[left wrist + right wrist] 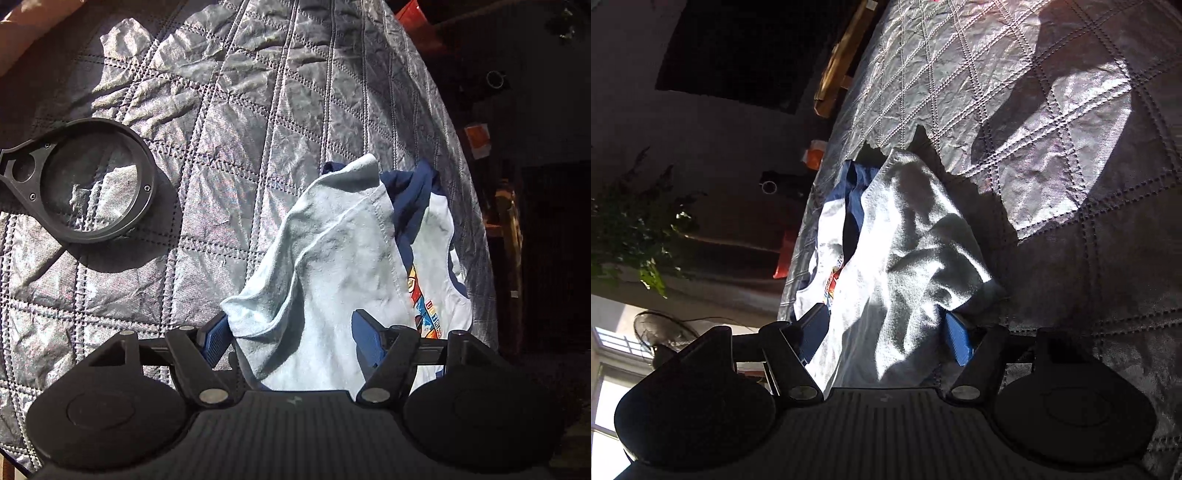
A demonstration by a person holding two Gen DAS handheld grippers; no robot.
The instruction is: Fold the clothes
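At left of the left wrist view, a black ring fixture [92, 181] lies on the quilted bedspread [258, 92]; both grippers [291, 332] [886, 328] straddle the pale shirt [332, 258] [905, 240], jaws wide.

Quilted grey bedspread [1052, 155] in hard sunlight, deep shadows across it. Beyond the bed's edge: dim room, leafy plant [639, 236], fan [661, 332], bright window [605, 384] low left.

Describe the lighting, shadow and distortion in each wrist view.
Left wrist: hard sunlight glares off the quilted cover; the black ring casts a sharp shadow; fisheye bends the stitching. Right wrist: the shirt is half lit, the room behind dark.
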